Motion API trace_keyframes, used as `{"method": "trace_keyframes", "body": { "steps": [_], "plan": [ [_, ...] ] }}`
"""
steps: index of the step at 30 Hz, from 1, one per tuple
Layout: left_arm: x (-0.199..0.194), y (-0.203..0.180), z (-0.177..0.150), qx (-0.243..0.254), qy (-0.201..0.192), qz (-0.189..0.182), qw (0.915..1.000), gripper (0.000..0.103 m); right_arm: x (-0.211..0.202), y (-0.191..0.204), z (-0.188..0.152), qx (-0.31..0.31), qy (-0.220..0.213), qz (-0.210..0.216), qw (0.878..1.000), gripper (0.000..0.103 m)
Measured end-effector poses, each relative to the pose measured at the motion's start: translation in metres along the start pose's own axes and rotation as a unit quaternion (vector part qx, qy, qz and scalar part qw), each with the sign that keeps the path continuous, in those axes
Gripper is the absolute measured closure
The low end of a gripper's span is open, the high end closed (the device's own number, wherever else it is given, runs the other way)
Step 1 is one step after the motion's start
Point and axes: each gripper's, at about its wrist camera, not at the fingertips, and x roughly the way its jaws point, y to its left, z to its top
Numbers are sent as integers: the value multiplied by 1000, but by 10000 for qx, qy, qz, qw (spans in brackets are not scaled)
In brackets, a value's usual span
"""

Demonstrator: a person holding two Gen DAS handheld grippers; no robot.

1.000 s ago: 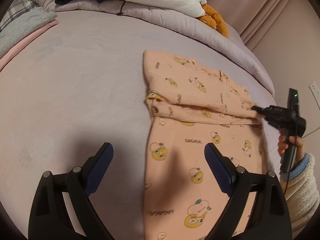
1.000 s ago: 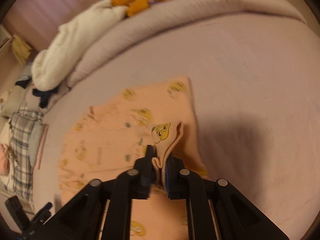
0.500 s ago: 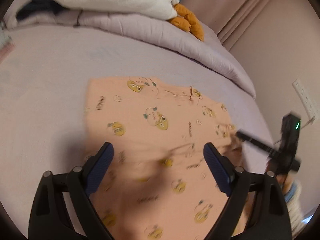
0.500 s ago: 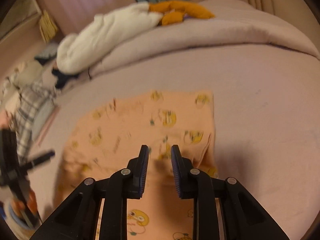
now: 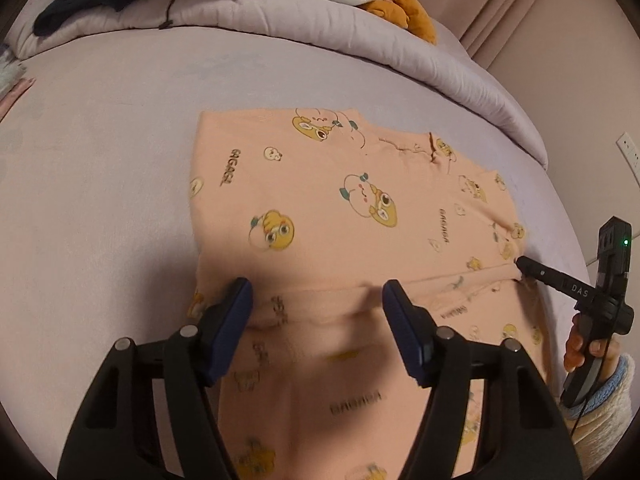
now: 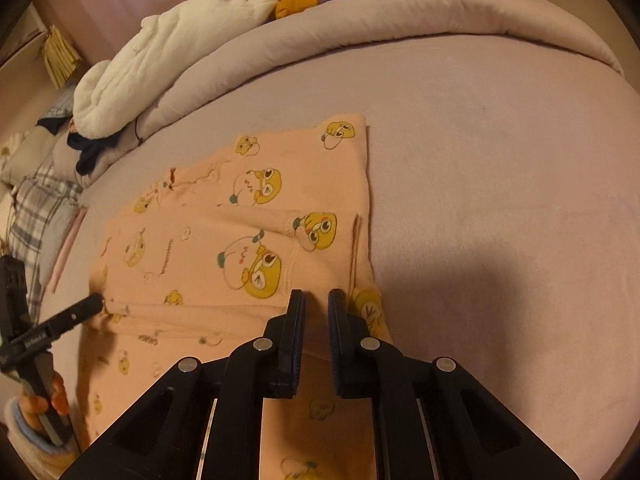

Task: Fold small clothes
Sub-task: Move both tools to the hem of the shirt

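Note:
A peach garment (image 5: 360, 208) printed with yellow ducks lies flat on the lilac bed (image 5: 100, 160), one part folded over so that a folded edge runs across it. My left gripper (image 5: 316, 304) straddles that edge near the garment's left side. Its jaws are closing and its pads are not pressing, with slightly rucked cloth between them. In the right wrist view my right gripper (image 6: 317, 304) rests on the same garment (image 6: 224, 248) near its right edge. Its jaws are closing with a narrow gap left, and the cloth shows flat in that gap. From the left wrist view the right gripper (image 5: 522, 265) touches the fold's end.
A rolled lilac duvet (image 5: 280, 12) lines the far side of the bed, with a white padded garment (image 6: 160, 52), an orange plush (image 5: 400, 12) and dark cloth (image 5: 80, 4) on it. Plaid fabric (image 6: 36, 208) lies far left. A person's hand (image 5: 584, 348) holds the right gripper.
The right gripper let go of the raised pinch of cloth it held, and the cloth now lies flat. The left gripper moved from the bare sheet onto the garment and its jaws narrowed.

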Motion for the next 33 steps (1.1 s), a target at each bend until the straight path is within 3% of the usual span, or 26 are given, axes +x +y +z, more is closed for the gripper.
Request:
{"method": "trace_keyframes", "body": {
  "steps": [1, 3, 4, 8, 16, 21, 27, 33],
  "plan": [
    [-8, 1, -4, -68, -36, -54, 10000, 32, -8, -1, -3, -2, -26, 87, 10000, 81],
    [-24, 4, -14, -190, -101, -146, 9997, 28, -17, 1, -10, 32, -78, 187, 9998, 55],
    [-34, 8, -22, -294, -124, -215, 9993, 26, -28, 0, -17, 62, -141, 248, 9996, 53],
    [-60, 24, -54, -615, -67, -320, 9976, 23, -50, -8, -39, 264, -218, 435, 9985, 53],
    [-87, 45, -119, -1191, 156, -569, 9911, 22, -73, -35, -83, 693, -55, 210, 9974, 52],
    [-95, 43, -142, -1370, 220, -876, 9864, 22, -80, -55, -101, 955, 173, 199, 9951, 46],
    [-97, 38, -152, -1356, 242, -1007, 9853, 15, -77, -47, -116, 683, 444, 355, 9960, 33],
    [-82, 29, -137, -1277, 263, -1135, 9850, 15, -59, -31, -108, 464, 495, 622, 9958, 33]
  ]
}}
